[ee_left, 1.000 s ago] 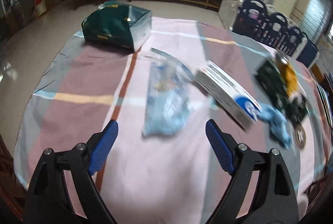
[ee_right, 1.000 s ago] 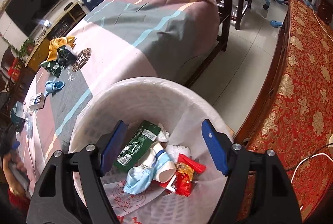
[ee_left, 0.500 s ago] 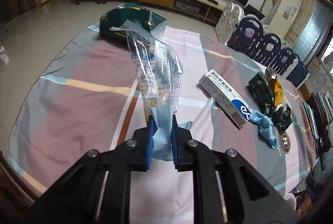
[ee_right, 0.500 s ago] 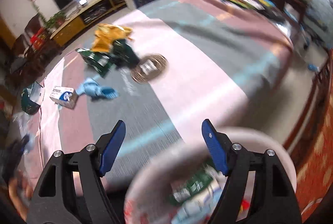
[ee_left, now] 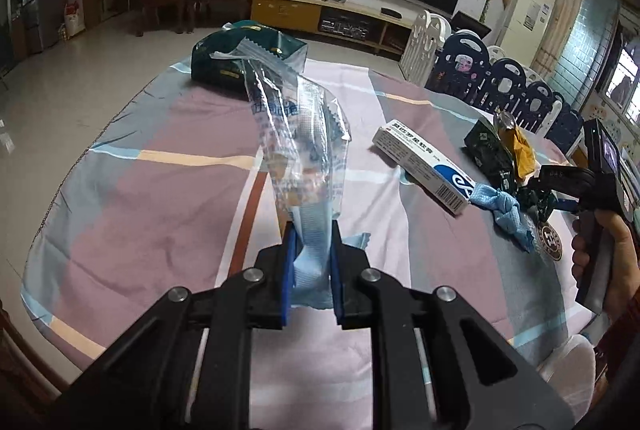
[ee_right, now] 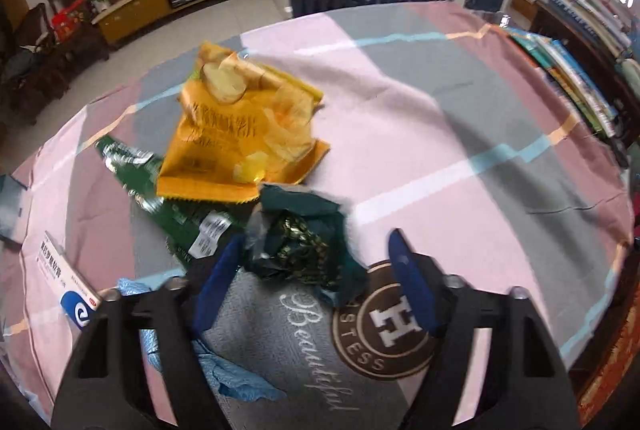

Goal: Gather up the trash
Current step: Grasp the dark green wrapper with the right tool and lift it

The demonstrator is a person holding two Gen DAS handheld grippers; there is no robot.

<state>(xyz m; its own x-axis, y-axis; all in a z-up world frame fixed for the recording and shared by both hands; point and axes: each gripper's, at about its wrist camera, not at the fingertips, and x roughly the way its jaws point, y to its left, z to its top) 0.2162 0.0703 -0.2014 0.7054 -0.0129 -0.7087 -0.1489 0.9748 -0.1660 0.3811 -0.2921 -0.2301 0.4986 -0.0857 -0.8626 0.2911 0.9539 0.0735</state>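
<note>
My left gripper [ee_left: 312,262] is shut on the lower end of a clear plastic bag [ee_left: 296,134] with blue print. The bag stands up from the jaws above the striped tablecloth [ee_left: 160,214]. My right gripper [ee_right: 316,278] points down over a crumpled dark green wrapper [ee_right: 296,242]. Its jaws are closing with the wrapper between them; the left pad [ee_right: 218,270] is at the wrapper's edge and the right pad [ee_right: 412,286] stands apart from it. In the left wrist view a hand [ee_left: 600,246] holds that right gripper at the far right.
A yellow chip bag [ee_right: 240,126] overlaps a long green wrapper [ee_right: 168,202] just beyond. A white and blue carton [ee_left: 424,166] and a knotted blue rag [ee_left: 504,210] lie mid-table. A dark green box [ee_left: 248,58] sits at the far end. Books [ee_right: 580,82] line the right edge.
The left gripper closed on the clear bag and lifted it upright. The right gripper swung from the white bin over to the table, now straddling the dark green wrapper with narrower jaws.
</note>
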